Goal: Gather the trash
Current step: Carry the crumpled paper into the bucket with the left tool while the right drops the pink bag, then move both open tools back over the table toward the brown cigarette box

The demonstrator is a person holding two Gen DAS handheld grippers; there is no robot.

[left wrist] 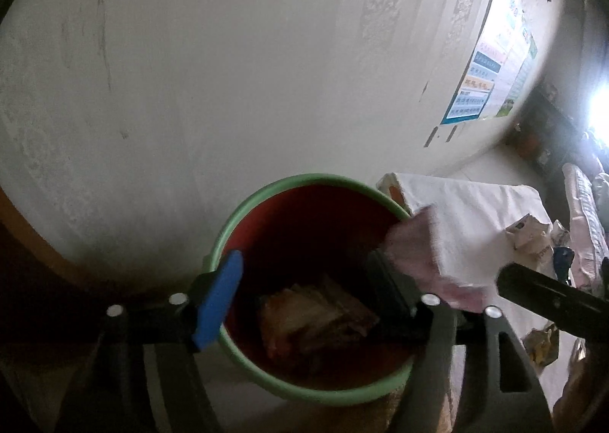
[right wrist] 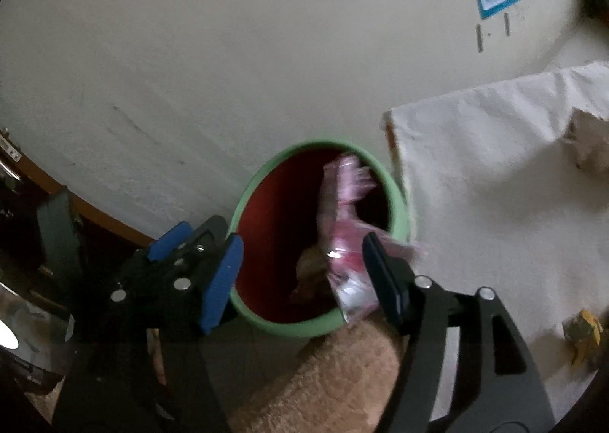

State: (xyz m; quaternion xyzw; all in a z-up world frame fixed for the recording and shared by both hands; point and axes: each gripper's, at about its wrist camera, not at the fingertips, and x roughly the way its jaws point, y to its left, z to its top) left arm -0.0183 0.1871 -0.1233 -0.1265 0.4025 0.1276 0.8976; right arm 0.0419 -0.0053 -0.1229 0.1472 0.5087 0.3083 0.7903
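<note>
I see both hand-held grippers, left [left wrist: 300, 303] and right [right wrist: 300, 273], jaws apart over green bin [right wrist: 399, 219]. Pink wrapper [right wrist: 342, 212] at rim, unclamped: light, soft, slippery film. I would pinch bunched middle.

Wall poster [left wrist: 491, 63] stood up and to the right of both tools; it carried coloured bands of print, all too small and blurred to read. A crumpled carton [left wrist: 527, 238] on the white cloth to the right bore dark lettering, not legible either. No other text was seen.
</note>
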